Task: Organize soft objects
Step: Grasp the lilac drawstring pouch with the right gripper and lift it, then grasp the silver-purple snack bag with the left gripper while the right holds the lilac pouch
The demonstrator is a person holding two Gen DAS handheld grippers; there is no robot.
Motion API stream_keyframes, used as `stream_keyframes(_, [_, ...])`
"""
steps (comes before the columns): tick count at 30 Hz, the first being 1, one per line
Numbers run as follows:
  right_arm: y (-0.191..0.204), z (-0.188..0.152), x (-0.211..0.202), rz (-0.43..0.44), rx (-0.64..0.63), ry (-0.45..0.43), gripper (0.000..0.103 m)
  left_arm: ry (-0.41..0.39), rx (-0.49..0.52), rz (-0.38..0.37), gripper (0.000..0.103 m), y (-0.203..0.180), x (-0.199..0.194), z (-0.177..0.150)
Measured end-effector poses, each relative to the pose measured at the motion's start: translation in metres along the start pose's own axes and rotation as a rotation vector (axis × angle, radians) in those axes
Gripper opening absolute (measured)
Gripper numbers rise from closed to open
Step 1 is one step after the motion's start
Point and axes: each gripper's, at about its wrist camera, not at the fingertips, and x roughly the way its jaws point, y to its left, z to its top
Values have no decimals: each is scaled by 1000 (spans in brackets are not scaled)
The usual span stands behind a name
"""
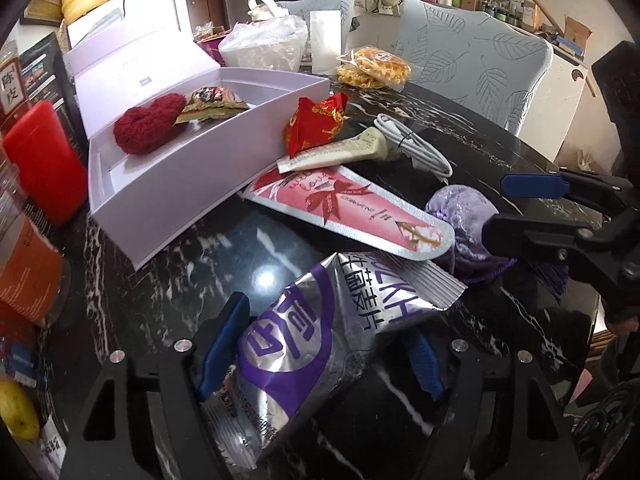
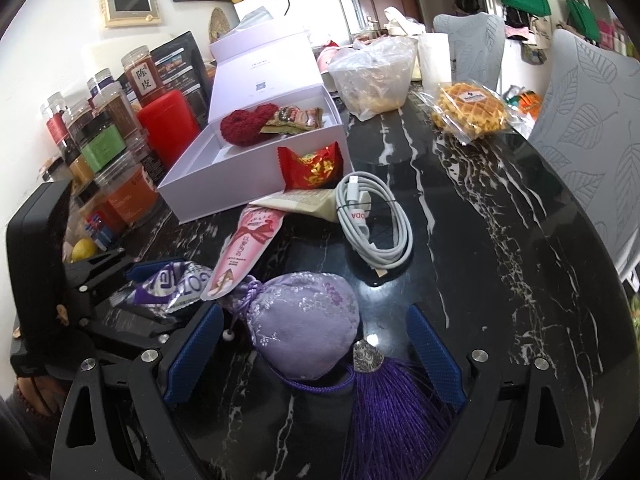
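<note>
Your left gripper (image 1: 320, 344) straddles the silver-and-purple packet (image 1: 316, 340); whether both pads press it you cannot tell. Your right gripper (image 2: 316, 356) stands open around one lilac sachet (image 2: 304, 320), pads clear of it. Landmark: the white box (image 2: 224, 188) on the black marble table (image 2: 500, 240). Inside it: one red plush heart (image 2: 248, 124) and one snack packet (image 2: 296, 120). Against its front wall: one red wrapper (image 2: 312, 166); near that: one pink pouch (image 2: 248, 248) and one grey cable (image 2: 376, 224).
</note>
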Motion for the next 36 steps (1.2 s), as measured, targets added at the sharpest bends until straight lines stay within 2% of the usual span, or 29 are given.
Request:
stream_keyframes(7, [9,-4,11,-15,-43,25,94,21,-99,10,74,14,-17,-12])
stream_keyframes(10, [17,-4,18,-39,-66,41,103,6,-138,22,74,21,-25,-15])
stream_keyframes(15, [31,-3,28,-62,-115,49,103,-3,-205,24,74,31,-28,-20])
stream_keyframes(20, [42,-5,42,-142,-156,79,103,-1,-232,28,74,35,-29,-23])
stream_keyframes(24, [37,-4,42,-142,-131,73,103,-4,-239,27,74,37,-30,-25])
stream_keyframes(25, [35,-3,41,-145,-120,69,101,-5,-239,26,74,37,-30,-24])
stream_keyframes(27, [34,-3,40,-169,-120,59,90,-8,-238,26,74,37,-31,-24])
stream_keyframes(28, [34,-3,40,-186,-127,55,79,-8,-237,26,74,37,-31,-24])
stream_keyframes(29, [35,-3,39,-201,-132,52,76,-9,-236,26,74,37,-31,-24])
stream_keyframes(36, [28,-3,31,-150,-88,42,67,-3,-242,21,74,35,-32,-24])
